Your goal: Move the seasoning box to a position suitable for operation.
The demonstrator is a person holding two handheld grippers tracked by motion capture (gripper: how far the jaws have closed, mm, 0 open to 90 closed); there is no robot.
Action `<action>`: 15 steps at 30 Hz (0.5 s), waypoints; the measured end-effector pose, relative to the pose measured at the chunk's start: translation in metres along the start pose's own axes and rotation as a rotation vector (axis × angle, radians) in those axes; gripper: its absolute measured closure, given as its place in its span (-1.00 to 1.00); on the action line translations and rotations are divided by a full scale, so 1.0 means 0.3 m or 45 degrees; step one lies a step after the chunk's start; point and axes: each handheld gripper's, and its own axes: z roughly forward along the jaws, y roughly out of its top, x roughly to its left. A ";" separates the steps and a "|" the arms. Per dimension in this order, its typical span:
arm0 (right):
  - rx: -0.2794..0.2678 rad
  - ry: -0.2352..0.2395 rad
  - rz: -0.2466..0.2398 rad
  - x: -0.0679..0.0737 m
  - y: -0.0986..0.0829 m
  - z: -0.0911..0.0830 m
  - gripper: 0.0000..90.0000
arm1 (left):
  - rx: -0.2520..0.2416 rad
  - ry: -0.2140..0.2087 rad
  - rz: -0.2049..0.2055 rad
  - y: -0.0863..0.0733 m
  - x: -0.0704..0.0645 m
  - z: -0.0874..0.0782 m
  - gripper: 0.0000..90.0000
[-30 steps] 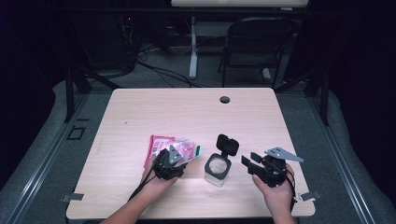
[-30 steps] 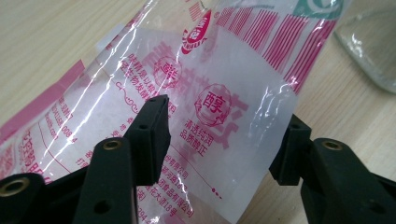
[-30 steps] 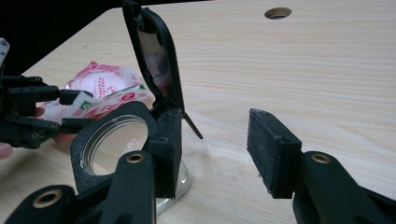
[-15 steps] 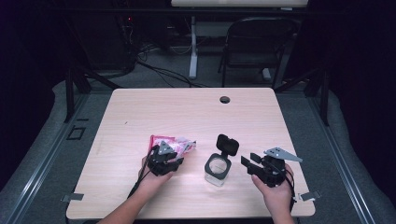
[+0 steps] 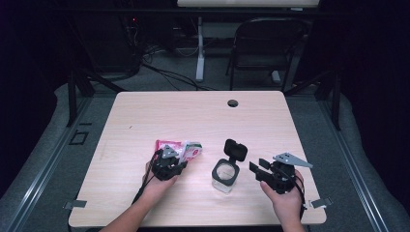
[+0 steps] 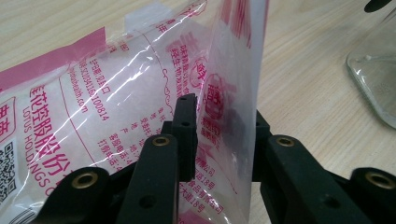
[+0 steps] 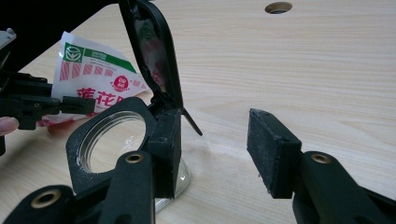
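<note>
left gripper clenched on the pink bag — lift it over the open jar; right gripper released, steady the jar first.

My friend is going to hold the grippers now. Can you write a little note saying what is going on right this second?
Left gripper: shut on the pink and white bag, pinching its edge just above the table.
Right gripper: open, holding nothing, just to the right of the clear jar.
Jar: upright on the table between the two grippers, its black flip lid standing open.
Done: the bag is gripped and the jar is open.
Left: probably bringing the bag to the jar's mouth. Whether the bag is open cannot be told, and the right gripper may need to steady the jar.
</note>
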 end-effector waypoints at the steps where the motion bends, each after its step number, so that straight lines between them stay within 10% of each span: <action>1: 0.000 0.000 0.000 0.000 0.000 0.000 0.22 | 0.000 0.005 0.003 0.000 0.000 0.001 0.67; 15: 0.002 0.001 0.000 -0.001 -0.002 0.002 0.22 | -0.011 -0.004 -0.012 -0.002 0.018 0.005 0.82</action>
